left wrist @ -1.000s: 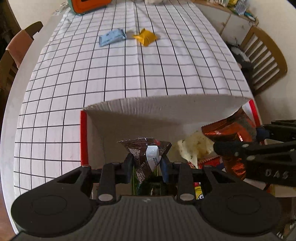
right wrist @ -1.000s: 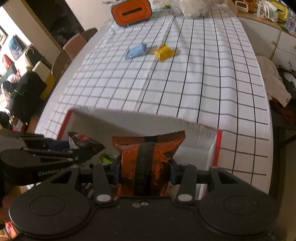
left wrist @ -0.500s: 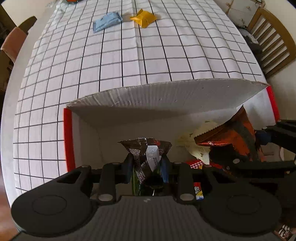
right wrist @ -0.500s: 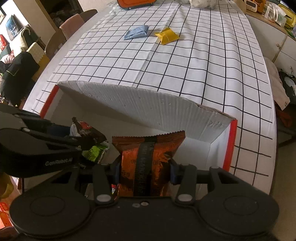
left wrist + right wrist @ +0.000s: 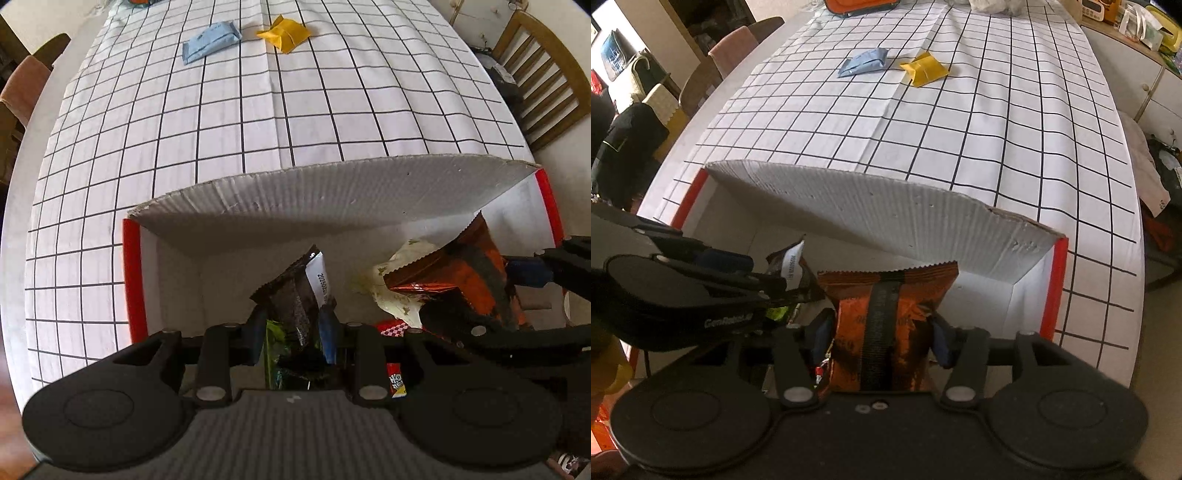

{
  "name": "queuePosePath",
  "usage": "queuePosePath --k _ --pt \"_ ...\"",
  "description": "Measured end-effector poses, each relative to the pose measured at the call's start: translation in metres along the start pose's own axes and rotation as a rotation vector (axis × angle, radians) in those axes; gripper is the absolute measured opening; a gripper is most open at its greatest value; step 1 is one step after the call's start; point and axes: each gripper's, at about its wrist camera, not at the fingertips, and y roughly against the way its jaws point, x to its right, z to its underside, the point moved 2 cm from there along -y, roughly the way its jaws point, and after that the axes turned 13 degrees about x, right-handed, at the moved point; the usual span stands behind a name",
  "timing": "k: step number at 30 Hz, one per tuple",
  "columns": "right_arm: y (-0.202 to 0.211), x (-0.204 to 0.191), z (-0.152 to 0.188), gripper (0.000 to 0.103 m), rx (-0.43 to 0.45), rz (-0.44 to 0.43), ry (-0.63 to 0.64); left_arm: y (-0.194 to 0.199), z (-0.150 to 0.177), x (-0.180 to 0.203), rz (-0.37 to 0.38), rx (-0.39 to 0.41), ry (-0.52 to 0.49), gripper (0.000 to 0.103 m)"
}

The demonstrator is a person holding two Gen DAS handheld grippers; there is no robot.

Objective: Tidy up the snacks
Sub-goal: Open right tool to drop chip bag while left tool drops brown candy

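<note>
Dropping snacks into the white box (image 5: 332, 192) is the step going on now. The right tongs (image 5: 879, 332) are pointing down into the box with the orange packet (image 5: 886, 314) between them. Their jaws have just been opening, and the pads are looking a little apart from the packet's sides, so I think the packet is being let go. The left tongs (image 5: 291, 328) are standing narrow around the dark packet (image 5: 299, 295), which is leaning to one side inside the box; the pads seem to be touching it.

Next, I think both tongs are needing to open more and lift straight up so the packets are staying in the box. Then the blue packet (image 5: 210, 42) and the yellow packet (image 5: 284, 33), lying side by side far off on the bench (image 5: 184, 129), are waiting to be picked up.

Compared with a second ago, the box flap is looking bigger and nearer, and the dark packet is tilting over instead of standing straight.
</note>
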Motion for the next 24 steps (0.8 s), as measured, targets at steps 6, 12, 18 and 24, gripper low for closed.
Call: queuePosePath --k 6,12,18,24 --pt "0.011 0.002 -0.004 0.066 0.020 -0.008 -0.018 0.016 0.001 -0.005 0.023 0.029 0.017 0.030" --pt "0.026 0.004 -0.009 0.072 0.053 -0.030 -0.046 0.035 -0.003 -0.008 0.031 0.096 0.022 0.057" --pt "0.042 0.003 -0.018 0.080 0.089 -0.046 -0.045 0.061 -0.009 -0.009 0.047 0.176 0.005 0.067" --pt "0.058 -0.001 -0.032 0.086 0.133 -0.072 -0.030 0.079 -0.021 -0.012 0.055 0.261 -0.002 0.075"
